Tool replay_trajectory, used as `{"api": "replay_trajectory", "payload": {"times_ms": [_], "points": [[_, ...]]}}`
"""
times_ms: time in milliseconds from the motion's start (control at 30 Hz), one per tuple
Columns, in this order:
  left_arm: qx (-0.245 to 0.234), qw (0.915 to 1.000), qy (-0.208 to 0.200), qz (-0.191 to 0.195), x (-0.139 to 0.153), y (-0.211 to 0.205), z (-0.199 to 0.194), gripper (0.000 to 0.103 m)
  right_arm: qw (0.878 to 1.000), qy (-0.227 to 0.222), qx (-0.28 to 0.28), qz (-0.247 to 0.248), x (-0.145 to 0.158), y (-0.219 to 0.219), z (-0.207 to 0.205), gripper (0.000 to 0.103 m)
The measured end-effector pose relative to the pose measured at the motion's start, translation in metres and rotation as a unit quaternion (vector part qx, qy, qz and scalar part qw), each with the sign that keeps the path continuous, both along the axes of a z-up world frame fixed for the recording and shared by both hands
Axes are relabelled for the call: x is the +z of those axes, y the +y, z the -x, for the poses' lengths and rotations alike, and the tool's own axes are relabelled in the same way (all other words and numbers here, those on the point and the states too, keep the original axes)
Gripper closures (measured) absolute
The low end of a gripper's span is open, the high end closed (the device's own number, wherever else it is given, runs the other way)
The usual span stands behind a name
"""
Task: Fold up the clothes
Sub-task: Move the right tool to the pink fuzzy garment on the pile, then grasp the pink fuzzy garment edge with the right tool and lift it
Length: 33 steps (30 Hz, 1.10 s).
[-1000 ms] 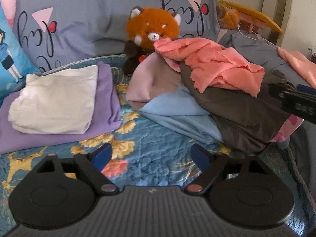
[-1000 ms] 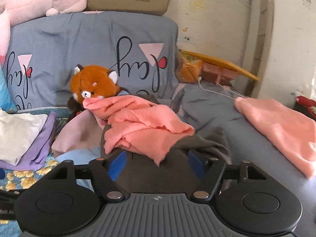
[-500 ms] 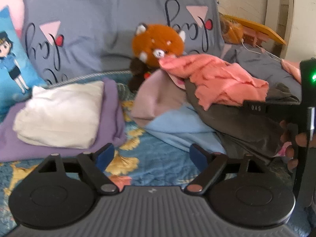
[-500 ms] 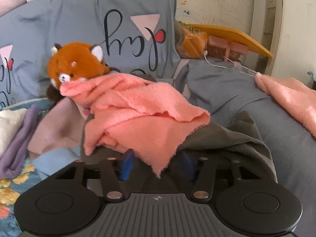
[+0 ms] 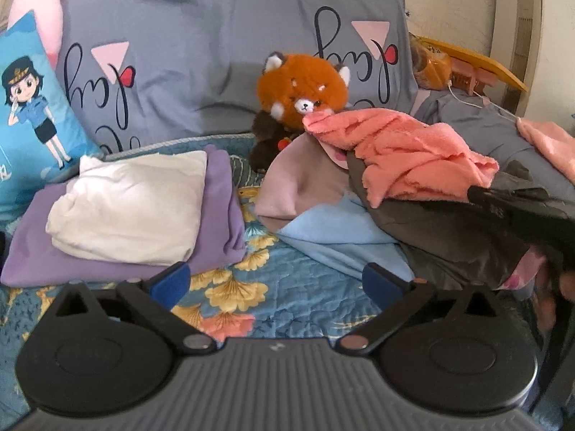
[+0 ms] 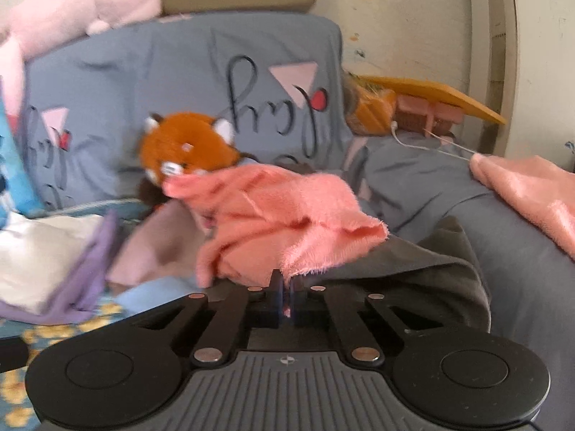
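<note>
Soft daylight, bright and even, no hard shadows. My left view is mostly sharp; right-hand tong (image 5: 517, 215) smeared at its edge. My right view has motion blur, worst on the red panda plush (image 6: 187, 151). Fisheye bends the edges.

Left wrist cam sits low over the bed (image 5: 273, 298), facing the headboard pillows — folded stack left, clothes pile right. Right wrist cam is further right, right up against the pile, same heading. Shared: plush fox (image 5: 303, 93) (image 6: 187, 147), coral towel (image 5: 406, 151) (image 6: 284, 222).
</note>
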<state>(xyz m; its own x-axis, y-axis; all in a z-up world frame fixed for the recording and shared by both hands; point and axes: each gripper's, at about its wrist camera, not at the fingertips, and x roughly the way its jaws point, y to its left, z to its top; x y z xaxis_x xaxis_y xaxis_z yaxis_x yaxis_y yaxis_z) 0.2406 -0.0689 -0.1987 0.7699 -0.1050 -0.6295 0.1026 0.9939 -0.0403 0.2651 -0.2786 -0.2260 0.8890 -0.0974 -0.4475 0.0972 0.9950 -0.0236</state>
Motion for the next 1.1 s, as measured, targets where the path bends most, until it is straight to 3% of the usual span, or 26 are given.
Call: {"api": "replay_trajectory", "payload": {"times_ms": [233,533,800,933,1100], "points": [[0.015,0.9998,0.012,0.005,0.008,0.014,0.012,0.000,0.998,-0.012,0.046,0.027,0.008,0.039,0.054,0.100],[0.009,0.9995,0.025,-0.016,0.014,0.033,0.037,0.000,0.988,0.066,0.135,0.019,-0.012,0.079,0.147,0.100],[-0.060,0.9959,0.068,-0.010,0.000,0.015,0.033,0.000,0.976,0.138,0.166,0.013,-0.023,0.071,0.220,0.100],[-0.089,0.9918,0.091,-0.013,-0.014,-0.012,0.017,0.000,0.974,0.148,0.171,0.030,-0.020,0.060,0.245,0.100],[-0.090,0.9891,0.115,-0.020,-0.042,-0.038,-0.003,0.000,0.972,0.162,0.164,0.038,-0.016,0.038,0.266,0.100]]}}
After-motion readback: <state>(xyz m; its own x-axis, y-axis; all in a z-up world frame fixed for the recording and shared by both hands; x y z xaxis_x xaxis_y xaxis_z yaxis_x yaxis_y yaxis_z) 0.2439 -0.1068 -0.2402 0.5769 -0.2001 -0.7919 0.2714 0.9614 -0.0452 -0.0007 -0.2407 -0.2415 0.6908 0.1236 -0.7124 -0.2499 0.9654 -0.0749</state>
